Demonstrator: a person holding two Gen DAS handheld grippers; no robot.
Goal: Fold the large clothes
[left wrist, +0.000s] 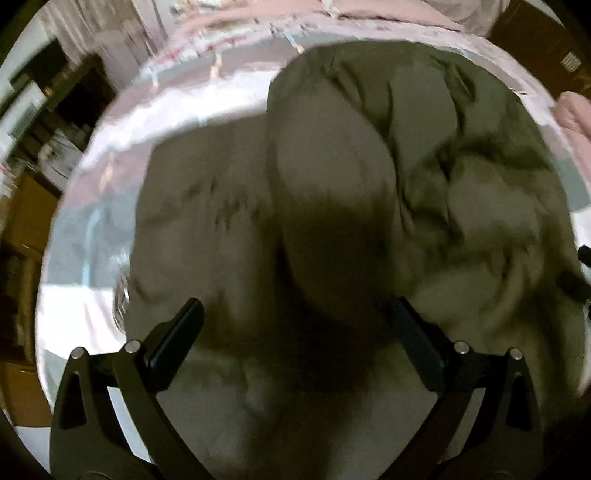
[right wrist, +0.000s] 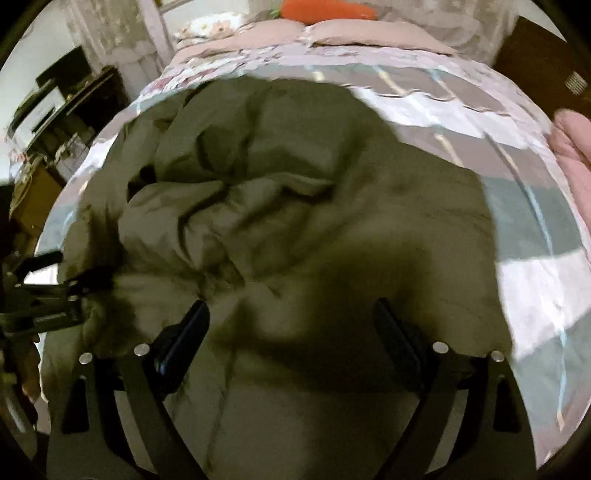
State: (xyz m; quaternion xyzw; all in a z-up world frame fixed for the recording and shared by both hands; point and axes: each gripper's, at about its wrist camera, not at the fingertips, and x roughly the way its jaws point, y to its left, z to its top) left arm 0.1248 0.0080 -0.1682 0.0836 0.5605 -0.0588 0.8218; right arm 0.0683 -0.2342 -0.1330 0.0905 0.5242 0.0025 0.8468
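One olive-green padded garment [left wrist: 332,192] lies crumpled on the bed [right wrist: 535,229], puffy and creased, with a rounded fold bulging toward twelve o'clock. The bed's quilt is a smooth patchwork of grey, white and pink. Both the left claw [left wrist: 295,332] and the right claw [right wrist: 291,332] hang spread above the cloth, pinching nothing.

A bed covered by a patchwork quilt [right wrist: 461,107] in grey, white and pale blue fills most of both views. At its far end lie a pink blanket [right wrist: 273,35] and an orange plush toy [right wrist: 325,9], beside a floral pillow [right wrist: 210,22]. Dark wooden furniture [left wrist: 26,206] stands at the left.
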